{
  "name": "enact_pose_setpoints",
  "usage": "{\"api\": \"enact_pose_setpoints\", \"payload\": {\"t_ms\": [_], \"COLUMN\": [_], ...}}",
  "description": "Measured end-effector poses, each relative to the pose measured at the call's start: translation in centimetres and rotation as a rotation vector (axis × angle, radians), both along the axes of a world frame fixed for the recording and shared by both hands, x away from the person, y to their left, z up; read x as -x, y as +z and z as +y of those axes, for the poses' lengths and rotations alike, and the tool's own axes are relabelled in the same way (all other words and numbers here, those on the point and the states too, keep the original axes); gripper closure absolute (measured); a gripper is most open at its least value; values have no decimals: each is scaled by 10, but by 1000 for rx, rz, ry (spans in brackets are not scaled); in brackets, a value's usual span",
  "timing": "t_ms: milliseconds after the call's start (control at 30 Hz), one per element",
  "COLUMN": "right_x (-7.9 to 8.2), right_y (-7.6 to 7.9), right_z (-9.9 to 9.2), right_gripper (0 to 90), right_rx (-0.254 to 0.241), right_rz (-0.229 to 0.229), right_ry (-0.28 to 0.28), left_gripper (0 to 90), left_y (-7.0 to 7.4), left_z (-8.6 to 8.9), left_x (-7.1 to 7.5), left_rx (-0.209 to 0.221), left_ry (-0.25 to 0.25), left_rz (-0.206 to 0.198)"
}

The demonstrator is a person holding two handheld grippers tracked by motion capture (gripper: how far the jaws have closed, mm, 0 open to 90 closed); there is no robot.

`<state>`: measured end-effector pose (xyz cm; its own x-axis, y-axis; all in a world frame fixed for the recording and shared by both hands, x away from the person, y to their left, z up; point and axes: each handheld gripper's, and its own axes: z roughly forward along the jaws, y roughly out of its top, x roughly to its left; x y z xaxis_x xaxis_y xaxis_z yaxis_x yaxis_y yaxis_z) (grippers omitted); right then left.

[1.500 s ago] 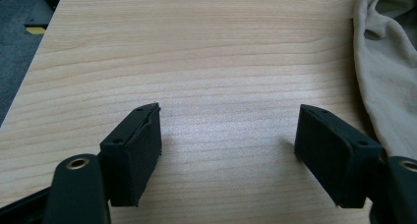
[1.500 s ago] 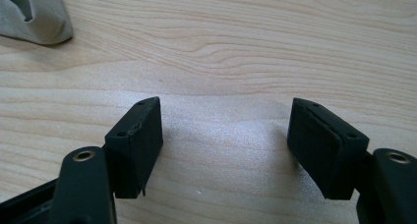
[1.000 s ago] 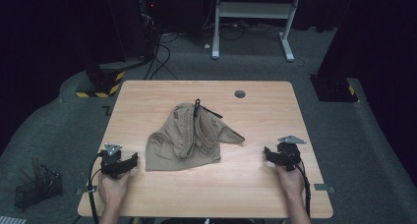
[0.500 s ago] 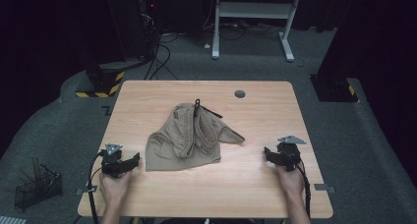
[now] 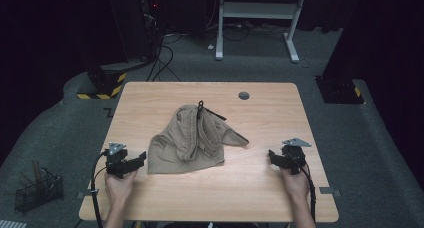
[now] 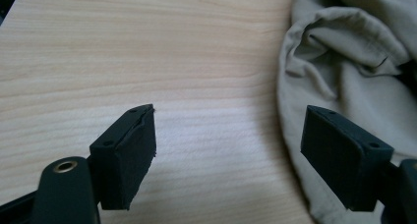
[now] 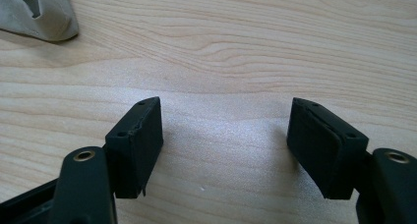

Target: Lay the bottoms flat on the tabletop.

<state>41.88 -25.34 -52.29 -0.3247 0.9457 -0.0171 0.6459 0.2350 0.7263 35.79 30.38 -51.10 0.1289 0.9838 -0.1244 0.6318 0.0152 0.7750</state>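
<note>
High view first: a crumpled khaki garment (image 5: 192,140) lies near the middle of a pale wood-grain counter (image 5: 165,95), a soft woven heap with a thick gathered band running through its folds and a dark cord (image 5: 207,109) poking out at its far end. The heap is roughly triangular; its long axis runs from the near left corner of the cloth toward the far side of the counter, and a pointed flap sticks out to the right. A small dark round grommet (image 5: 243,95) sits in the counter near the far edge.

The left hand-held gripper (image 5: 137,160) lies low by the near left corner of the garment, just beside its hem; its jaws have just been opening and now stand released, wide apart, gripping nothing. In the left gripper view the matte black rubbery pads (image 6: 130,153) are blocky, one over bare wood and the other overlapping the cloth's rounded edge.

The right hand-held gripper (image 5: 274,157) is released too, its jaws wide over bare wood, well apart from the flap's tip (image 7: 42,13) seen in the right gripper view.

Open counter surrounds the garment on all sides, widest along the near edge and between the cloth and the right hand-held gripper.
</note>
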Motion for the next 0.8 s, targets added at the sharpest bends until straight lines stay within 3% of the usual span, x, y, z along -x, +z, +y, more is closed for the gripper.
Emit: {"api": "enact_pose_setpoints", "payload": {"t_ms": [33,300,567,800], "right_x": [0,0,0,0], "right_y": [0,0,0,0], "right_z": [0,0,0,0], "right_gripper": [298,298,298,298], "right_rx": [0,2,2,1], "right_rz": [-1,-1,-1,0], "right_ry": [1,6,8,10], "left_gripper": [216,214,197,191], "left_y": [2,10,16,20], "left_z": [-1,-8,-16,-27], "left_x": [-2,-12,-25,-35], "left_rx": [21,54,105,92], "left_ry": [-1,-25,-54,-84], "left_rz": [-10,-35,-36,-35]}}
